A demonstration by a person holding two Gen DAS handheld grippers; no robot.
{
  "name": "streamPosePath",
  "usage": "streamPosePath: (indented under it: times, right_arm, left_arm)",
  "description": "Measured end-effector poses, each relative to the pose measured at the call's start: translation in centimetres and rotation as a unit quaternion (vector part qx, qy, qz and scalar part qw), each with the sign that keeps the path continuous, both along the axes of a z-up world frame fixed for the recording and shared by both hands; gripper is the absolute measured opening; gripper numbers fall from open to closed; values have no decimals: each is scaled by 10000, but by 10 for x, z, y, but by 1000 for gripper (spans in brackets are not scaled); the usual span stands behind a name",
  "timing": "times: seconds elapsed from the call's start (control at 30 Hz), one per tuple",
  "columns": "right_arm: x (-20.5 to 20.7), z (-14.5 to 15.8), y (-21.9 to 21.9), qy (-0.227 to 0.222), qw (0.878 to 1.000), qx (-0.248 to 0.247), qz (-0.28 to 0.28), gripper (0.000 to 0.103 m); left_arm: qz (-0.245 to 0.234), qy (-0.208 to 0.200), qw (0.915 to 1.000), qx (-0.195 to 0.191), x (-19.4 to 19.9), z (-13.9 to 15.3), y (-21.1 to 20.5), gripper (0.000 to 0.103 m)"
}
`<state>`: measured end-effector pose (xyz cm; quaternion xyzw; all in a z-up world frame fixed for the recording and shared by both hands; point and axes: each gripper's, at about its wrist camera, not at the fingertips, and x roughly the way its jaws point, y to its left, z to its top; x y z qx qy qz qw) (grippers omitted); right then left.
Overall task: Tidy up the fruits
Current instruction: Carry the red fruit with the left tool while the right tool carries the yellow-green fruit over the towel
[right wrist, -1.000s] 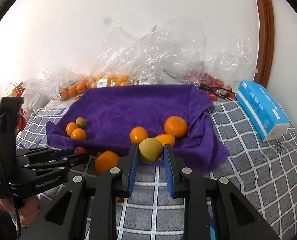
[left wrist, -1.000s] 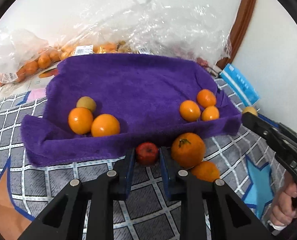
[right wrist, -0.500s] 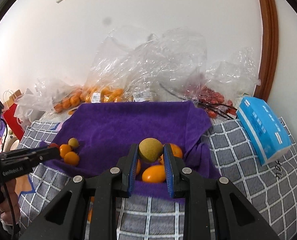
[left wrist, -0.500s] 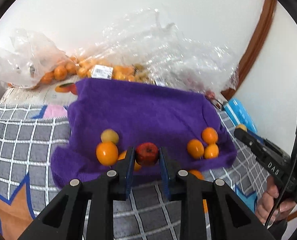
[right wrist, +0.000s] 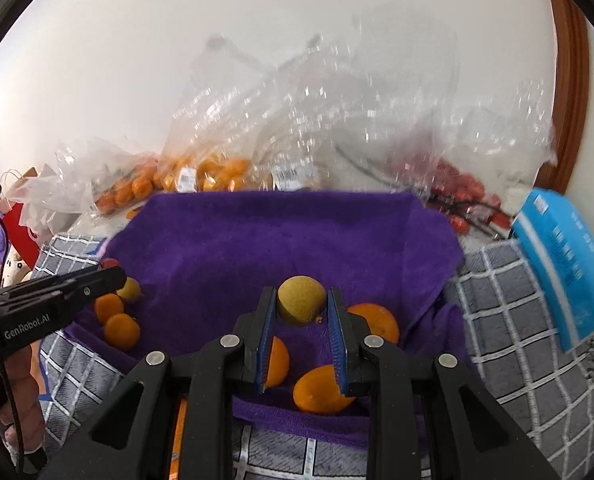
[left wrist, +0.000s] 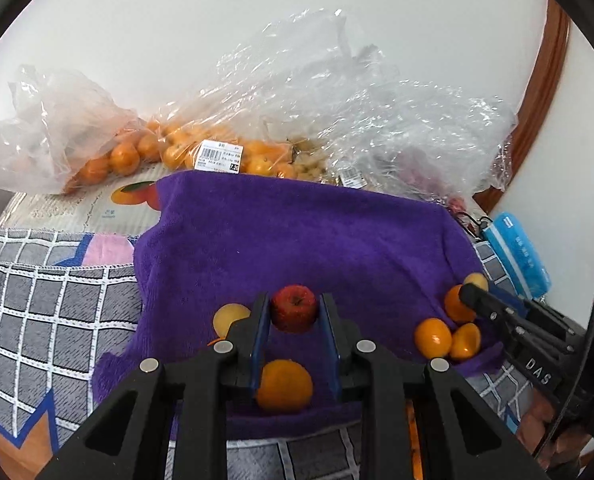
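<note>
Left gripper (left wrist: 294, 312) carried apple (left wrist: 294, 307) from the checkered cover at towel's 6 o'clock edge up over towel (left wrist: 297, 240). Right gripper (right wrist: 301, 312) likewise carried green-yellow fruit (right wrist: 300, 299) from front edge over the oranges (right wrist: 321, 390).

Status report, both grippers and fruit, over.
Left gripper shut on red apple. Right gripper shut on yellow-green fruit. Both above purple towel. Oranges lie below; nothing blocking.
</note>
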<state>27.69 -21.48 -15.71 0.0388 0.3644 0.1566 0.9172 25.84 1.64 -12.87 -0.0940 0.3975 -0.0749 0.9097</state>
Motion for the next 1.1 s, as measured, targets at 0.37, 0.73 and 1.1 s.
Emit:
streamPosePath:
  times: [0.37, 0.73, 1.1]
  right_arm:
    - [4, -20, 8, 134, 9998, -126, 36, 25]
    - [3, -22, 8, 73, 9999, -128, -3, 25]
    - [0, -22, 3, 44, 10000, -41, 17, 25]
  left_arm:
    - [24, 50, 9997, 249, 3, -23, -9, 24]
    - [-91, -61, 9994, 334, 1, -24, -15, 24]
    - [-118, -130, 9992, 365, -2, -25, -17, 24]
